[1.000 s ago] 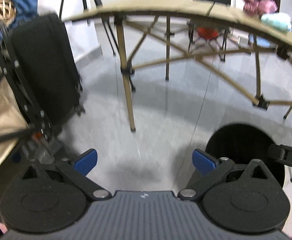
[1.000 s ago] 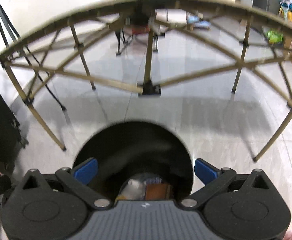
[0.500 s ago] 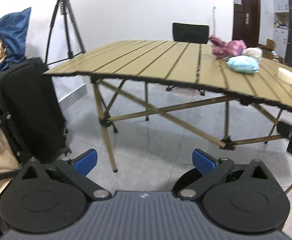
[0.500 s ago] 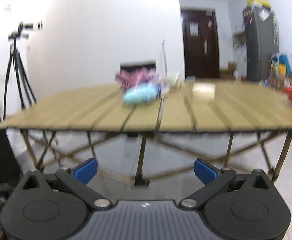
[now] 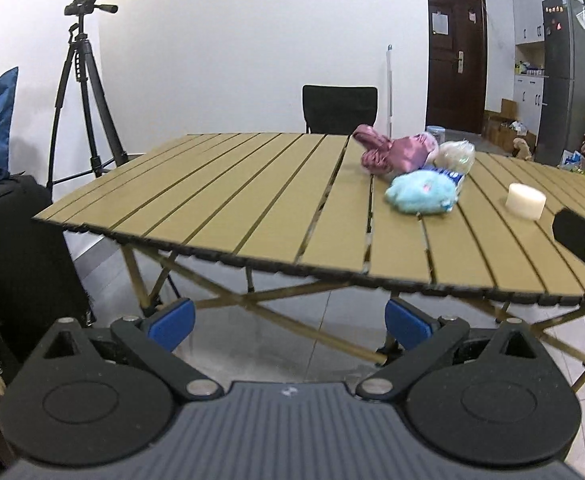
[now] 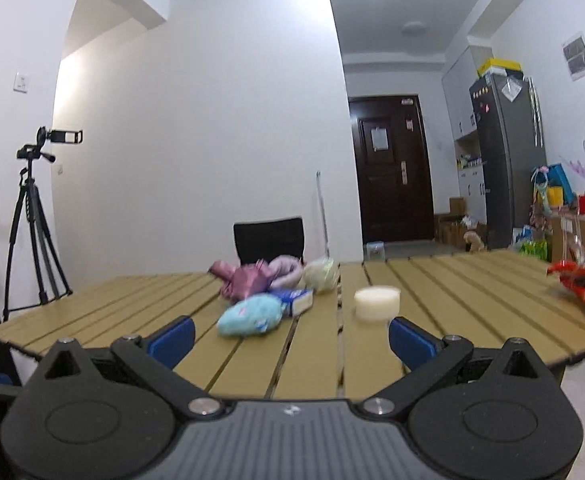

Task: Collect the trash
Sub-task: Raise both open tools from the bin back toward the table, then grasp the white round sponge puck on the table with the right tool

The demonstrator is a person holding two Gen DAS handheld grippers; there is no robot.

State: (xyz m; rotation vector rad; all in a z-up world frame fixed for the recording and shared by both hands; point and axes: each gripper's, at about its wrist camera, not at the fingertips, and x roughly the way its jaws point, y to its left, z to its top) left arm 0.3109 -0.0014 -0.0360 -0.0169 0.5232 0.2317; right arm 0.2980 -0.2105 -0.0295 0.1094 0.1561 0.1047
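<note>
Currently, the left gripper (image 5: pixel 288 322) and the right gripper (image 6: pixel 290 338) are both held spread wide with nothing between the fingers, short of the slatted table (image 6: pixel 316 364). On it, a white round tub (image 6: pixel 376 303) is seen at one o'clock of the right gripper, a light-blue bundle (image 6: pixel 251 315) at eleven, and a red snack wrapper (image 6: pixel 584 282) at three.
</note>
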